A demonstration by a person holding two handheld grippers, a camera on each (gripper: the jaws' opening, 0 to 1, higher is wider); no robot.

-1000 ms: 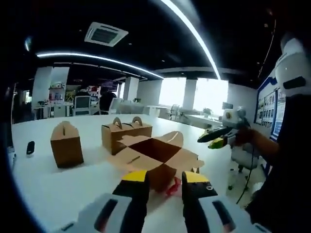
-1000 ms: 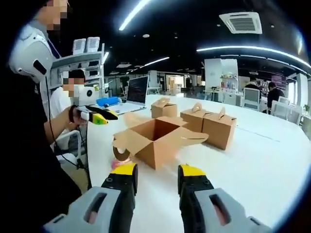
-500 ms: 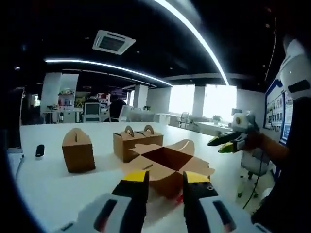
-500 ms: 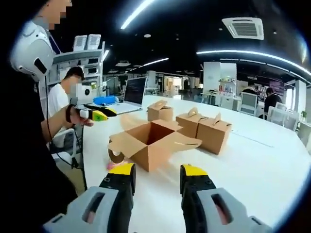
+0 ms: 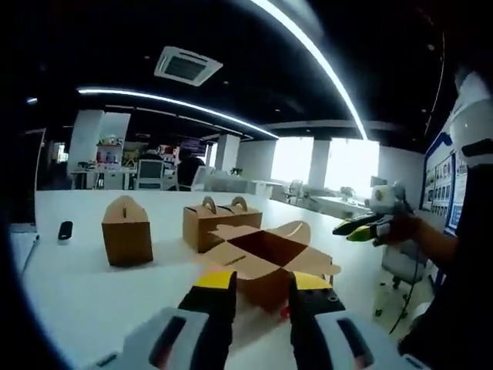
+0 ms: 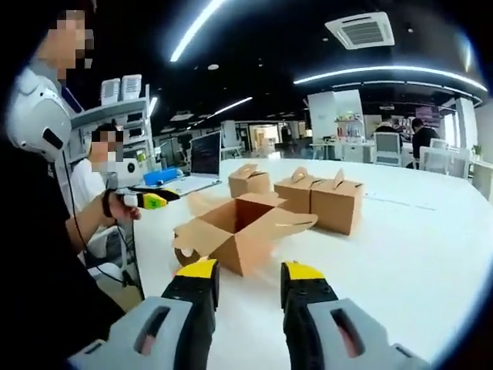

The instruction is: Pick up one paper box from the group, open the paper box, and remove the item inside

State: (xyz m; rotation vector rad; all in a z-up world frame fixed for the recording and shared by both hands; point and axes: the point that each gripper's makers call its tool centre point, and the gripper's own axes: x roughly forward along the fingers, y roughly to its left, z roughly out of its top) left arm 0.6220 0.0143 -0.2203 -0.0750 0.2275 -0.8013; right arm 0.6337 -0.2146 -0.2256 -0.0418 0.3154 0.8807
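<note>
You had the opened paper box (image 5: 266,262) sitting on the white worktop (image 5: 85,297) with its flaps spread wide, probably so the inside was easy to reach. Three closed boxes (image 6: 337,202) sat just behind it, untouched. Your left gripper (image 5: 260,287) hovered low in front of it, jaws apart and empty. Your right gripper (image 6: 248,277) was pulled back on the other side, also jaws apart, holding nothing.
</note>
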